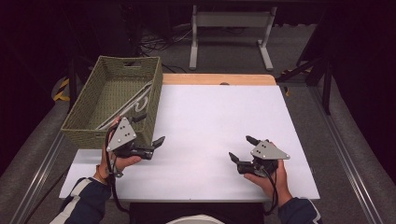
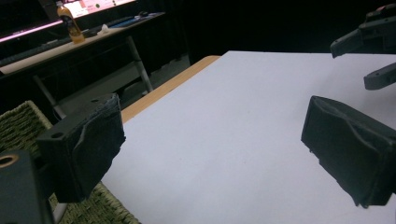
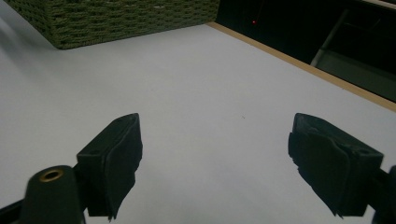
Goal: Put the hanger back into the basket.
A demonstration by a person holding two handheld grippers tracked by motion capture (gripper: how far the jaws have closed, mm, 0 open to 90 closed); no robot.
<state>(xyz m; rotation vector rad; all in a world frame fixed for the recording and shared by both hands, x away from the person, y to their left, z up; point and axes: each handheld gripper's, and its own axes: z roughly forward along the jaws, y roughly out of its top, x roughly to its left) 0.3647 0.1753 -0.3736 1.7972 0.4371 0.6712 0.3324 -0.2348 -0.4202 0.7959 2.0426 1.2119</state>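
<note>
My left gripper (image 1: 150,130) is open and empty, held low over the white table (image 1: 210,121) right beside the front right corner of a green woven basket (image 1: 88,126). In the left gripper view its jaws (image 2: 215,149) stand wide apart over bare tabletop, with the basket's weave (image 2: 18,126) at the lower left. My right gripper (image 1: 242,148) is also open and empty, near the table's front right. Its jaws (image 3: 219,163) frame bare white surface, and the basket (image 3: 116,18) lies far ahead. The right gripper's jaws (image 2: 373,46) appear at the top right of the left gripper view.
Pale thin hanger-like pieces (image 1: 135,100) lie inside the basket, which overhangs the table's left side. A wooden strip (image 1: 217,79) borders the far edge. A white metal frame (image 1: 231,32) stands on the floor beyond. A desk with an orange bottle (image 2: 70,21) is off in the dark.
</note>
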